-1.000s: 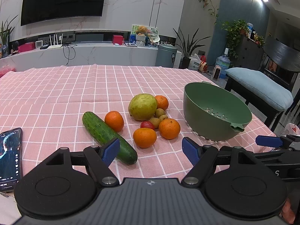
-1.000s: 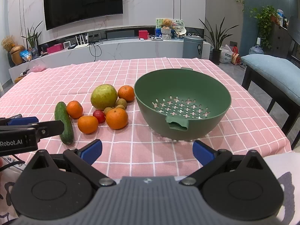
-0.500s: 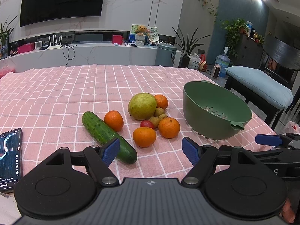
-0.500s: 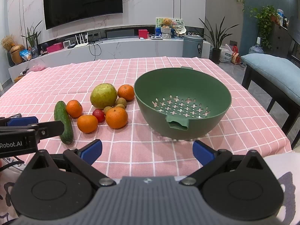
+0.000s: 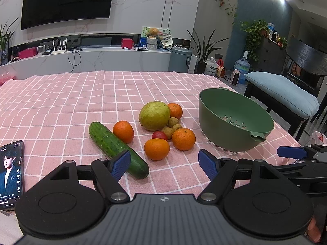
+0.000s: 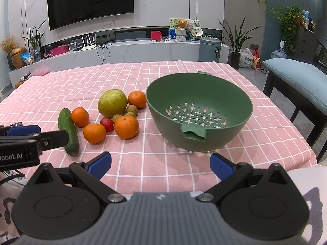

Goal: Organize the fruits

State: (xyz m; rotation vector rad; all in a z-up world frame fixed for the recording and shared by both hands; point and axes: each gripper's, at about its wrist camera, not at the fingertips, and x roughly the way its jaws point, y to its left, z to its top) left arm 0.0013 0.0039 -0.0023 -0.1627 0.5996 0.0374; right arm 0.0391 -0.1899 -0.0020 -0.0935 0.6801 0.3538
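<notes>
- Round green plastic colander bowl [image 6: 199, 110]: empty, ahead between the right gripper [image 6: 160, 164] fingers, which are spread wide, holding nothing.
- Long dark-green cucumber [image 5: 117, 149]: just beyond the left gripper [image 5: 164, 163] left finger; fingers spread wide, empty.
- Orange tangerine [image 5: 157, 149]: ahead between left fingers, among clustered fruit.

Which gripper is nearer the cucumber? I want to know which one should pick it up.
Left. The left gripper hangs open just short of the cucumber's near end. The right gripper, also open, faces the green colander, with the cucumber off to its left.
</notes>
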